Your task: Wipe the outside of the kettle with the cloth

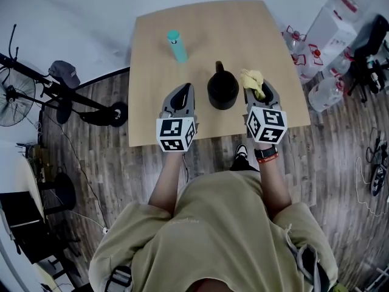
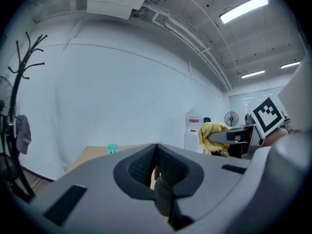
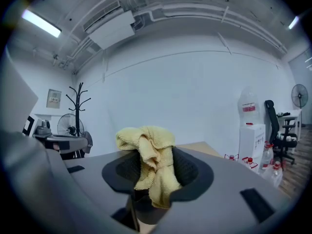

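Cloth [image 3: 147, 152], yellow and bunched, sits clamped between the jaws of my right gripper [image 1: 258, 91], its folds spilling over their tips. My left gripper [image 2: 156, 155] has its jaws pressed together with nothing between them. Both grippers hover over the near part of the wooden table [image 1: 152, 53]. The black kettle [image 1: 222, 90] stands on it between them, just left of the cloth, handle pointing far. A teal bottle [image 1: 177, 45] stands farther off, to the left.

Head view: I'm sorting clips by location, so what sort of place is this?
Probably an office workroom: a water dispenser, an office chair and a coat rack stand near the table.
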